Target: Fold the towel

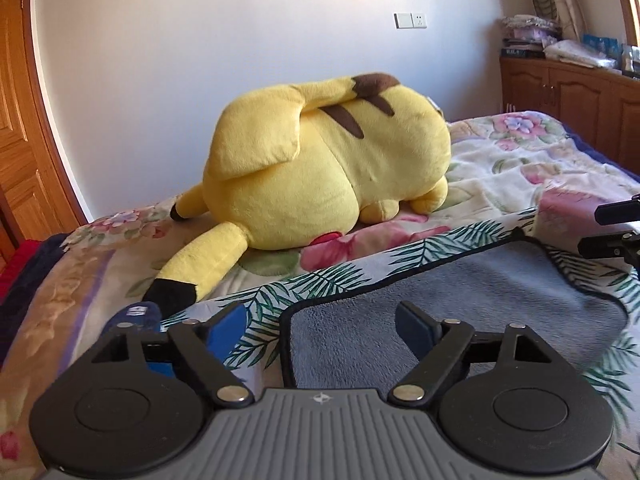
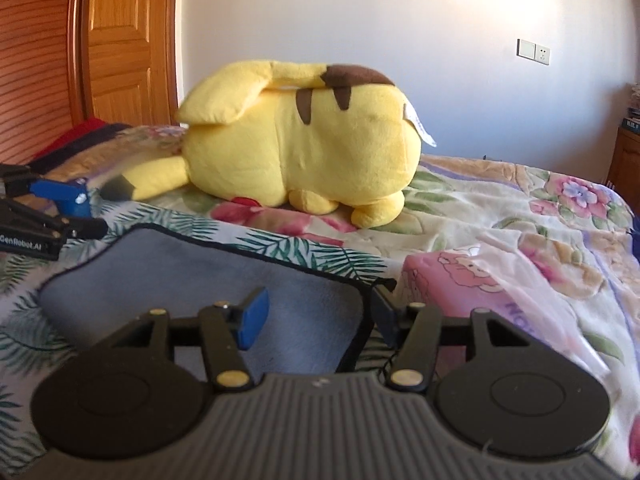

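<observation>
Surface: bed w/ floral blanket, leaf-print cloth on top.
Towel: grey, flat on leaf cloth.
Left gripper: wide, straddling towel's left corner.
Right gripper: wide, at right corner.
Room: yellow plush, wood door, cabinets.

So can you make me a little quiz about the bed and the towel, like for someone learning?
1. True or false: the grey towel lies flat on the leafy cloth.
2. Which way does the yellow plush toy lie?
A. on its front, back up
B. sitting upright
C. inside a box
3. Fill in: both the left tool and the right tool are ____, each astride a near corner of the towel.

Key: 1 true; 2 A; 3 open
</observation>
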A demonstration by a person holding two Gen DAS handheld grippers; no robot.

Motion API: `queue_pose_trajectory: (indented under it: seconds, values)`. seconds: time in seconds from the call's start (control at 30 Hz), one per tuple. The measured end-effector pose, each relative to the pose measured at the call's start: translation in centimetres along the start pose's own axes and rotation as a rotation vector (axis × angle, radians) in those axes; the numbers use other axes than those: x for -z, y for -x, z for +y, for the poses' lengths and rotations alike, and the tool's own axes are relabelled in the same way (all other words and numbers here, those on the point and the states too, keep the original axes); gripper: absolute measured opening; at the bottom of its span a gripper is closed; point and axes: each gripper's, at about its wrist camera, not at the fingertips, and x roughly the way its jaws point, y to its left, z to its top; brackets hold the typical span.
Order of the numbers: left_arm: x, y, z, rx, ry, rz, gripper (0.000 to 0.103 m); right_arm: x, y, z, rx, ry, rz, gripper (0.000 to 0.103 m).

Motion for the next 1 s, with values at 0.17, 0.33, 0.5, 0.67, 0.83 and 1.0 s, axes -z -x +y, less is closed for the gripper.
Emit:
queue_pose_trajectory:
  seconds: [0.17,0.33,0.5,0.67,0.83,1.0]
  values:
    - [-0.3,3.1,0.2,-0.001,0.021,0.004,0.07,-0.7,3.3,0.6,-0.006,-0.004,-0.001,0.058]
    - [-0.6,6.0,0.1,0.008,0.045,-0.002,0.075,-1.4,6.6,1.2,-0.008,-0.013,-0.014,0.059]
    - [-0.8,9.1,-0.5,0.032,0.05,-0.012,0.087,-2.2,9.7,1.6,0.005,-0.03,-0.034,0.078]
    - [-0.9,12.1,-1.3,0.042,0.051,-0.026,0.087,-3.0,12.6,2.0,0.025,-0.027,-0.066,0.103]
    - [-1.1,15.2,-2.1,0.022,0.036,-0.036,0.087,-3.6,15.0,2.5,0.029,-0.035,-0.083,0.103]
    - [-1.1,18.4,-2.4,0.028,0.052,-0.043,0.087,-3.5,17.2,3.2,0.037,-0.041,-0.095,0.103]
